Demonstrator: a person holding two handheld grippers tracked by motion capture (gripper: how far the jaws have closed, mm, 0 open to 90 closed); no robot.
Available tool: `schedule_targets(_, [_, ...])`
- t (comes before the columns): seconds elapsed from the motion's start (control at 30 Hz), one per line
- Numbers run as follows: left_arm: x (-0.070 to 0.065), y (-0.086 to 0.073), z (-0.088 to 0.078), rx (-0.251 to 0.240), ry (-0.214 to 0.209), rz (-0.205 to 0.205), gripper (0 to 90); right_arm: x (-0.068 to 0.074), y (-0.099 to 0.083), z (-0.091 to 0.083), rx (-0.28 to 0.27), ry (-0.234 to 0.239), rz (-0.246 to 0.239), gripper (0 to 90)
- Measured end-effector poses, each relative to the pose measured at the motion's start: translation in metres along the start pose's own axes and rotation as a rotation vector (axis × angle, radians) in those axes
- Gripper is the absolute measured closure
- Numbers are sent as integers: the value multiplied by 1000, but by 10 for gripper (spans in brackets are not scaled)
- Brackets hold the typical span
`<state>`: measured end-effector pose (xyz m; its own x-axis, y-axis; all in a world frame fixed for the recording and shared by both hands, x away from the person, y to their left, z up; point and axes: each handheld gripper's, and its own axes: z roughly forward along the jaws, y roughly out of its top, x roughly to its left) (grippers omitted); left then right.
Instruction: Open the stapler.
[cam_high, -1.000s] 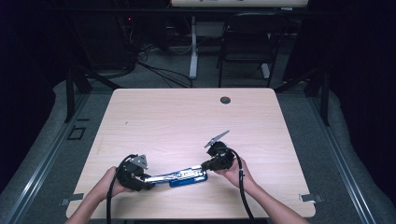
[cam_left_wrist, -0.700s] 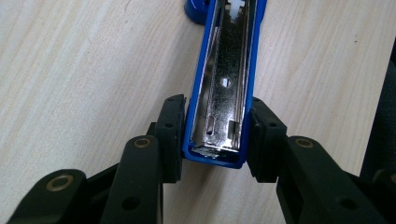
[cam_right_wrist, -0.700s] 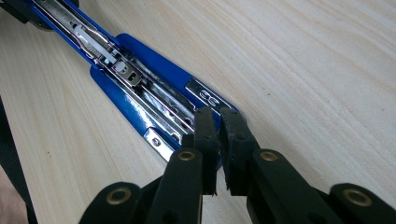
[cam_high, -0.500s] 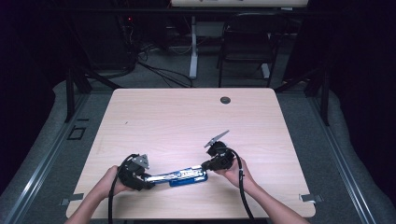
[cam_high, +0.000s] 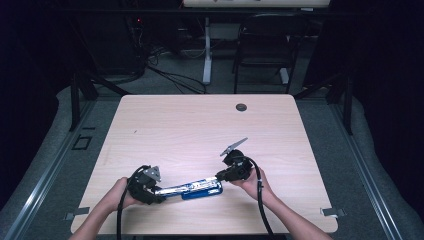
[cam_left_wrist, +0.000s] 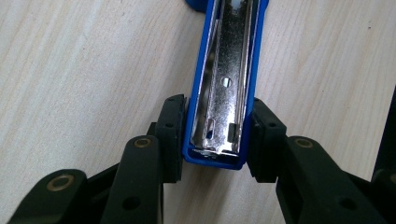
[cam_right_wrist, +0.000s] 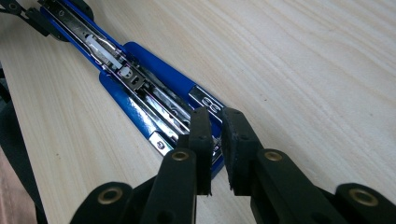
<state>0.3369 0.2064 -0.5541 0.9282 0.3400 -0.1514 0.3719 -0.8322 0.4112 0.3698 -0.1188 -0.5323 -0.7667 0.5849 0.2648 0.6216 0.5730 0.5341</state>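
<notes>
High view: a pale wood table (cam_high: 200, 125) stood in a dark room, its far half bare. A blue stapler (cam_high: 192, 188), swung open flat, lay near the six o'clock edge, long axis running eight to two o'clock. The left gripper (cam_left_wrist: 217, 140) clamped the stapler's blue end. The right gripper (cam_right_wrist: 215, 149) had just eased its jaws to a narrow gap over the other end, gripping nothing visible.

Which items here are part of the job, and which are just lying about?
In the job:
- blue stapler, opened out flat
- left gripper, clamped on the stapler's end
- right gripper, jaws just opening slightly, at the other end

Lying about:
- black disc near the table's far edge
- chair beyond the table
</notes>
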Motion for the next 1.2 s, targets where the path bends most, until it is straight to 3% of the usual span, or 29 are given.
schedule_targets(0.57, [0, 0, -1, -3, 3, 8, 634, -14, -3, -16, -10, -33, -3, 686])
schedule_targets(1.03, [0, 0, 0, 1, -3, 9, 634, -37, -10, -29, 44, -107, -8, 371])
schedule_targets(1.2, [0, 0, 0, 2, -2, 10, 634, -47, -12, -30, 97, -131, -8, 257])
